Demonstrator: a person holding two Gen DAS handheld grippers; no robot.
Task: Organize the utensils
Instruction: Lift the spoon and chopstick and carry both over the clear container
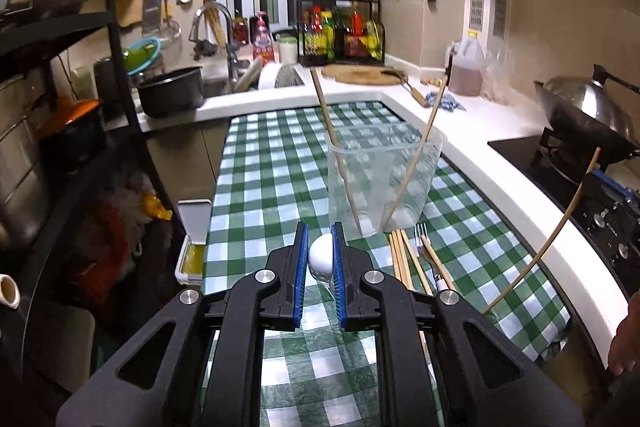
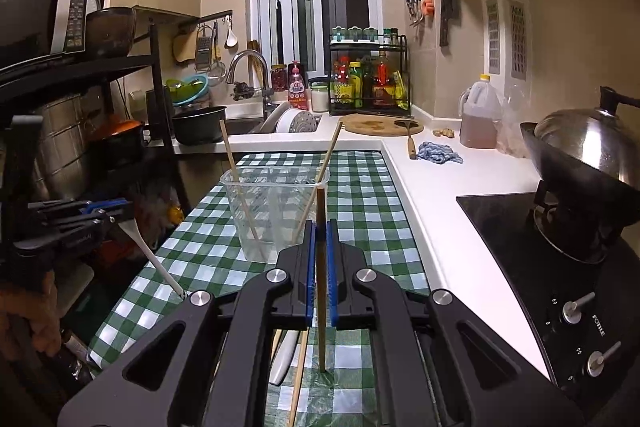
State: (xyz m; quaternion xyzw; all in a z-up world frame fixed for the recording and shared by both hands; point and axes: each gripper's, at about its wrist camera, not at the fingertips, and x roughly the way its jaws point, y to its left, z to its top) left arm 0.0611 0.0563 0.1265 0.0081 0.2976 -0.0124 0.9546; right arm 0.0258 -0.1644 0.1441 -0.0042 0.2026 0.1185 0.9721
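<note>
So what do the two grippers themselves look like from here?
Both match: the left gripper and right gripper have matte black angular linkage arms with triangular cutouts, round silver pivot bolts, and two slim black fingers faced with ribbed blue pads. No cables show. Seen side-on, the left one has faint lettering on its body, too blurred to read.

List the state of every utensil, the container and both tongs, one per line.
left tongs: shut on the white spoon, lifted off the cloth.
right tongs: shut on a chopstick, held upright.
clear container: upright, open-topped, two chopsticks leaning inside.
loose chopsticks: lying flat on the checked cloth.
fork: lying flat beside them.
wok: lidded, on the stove.
</note>
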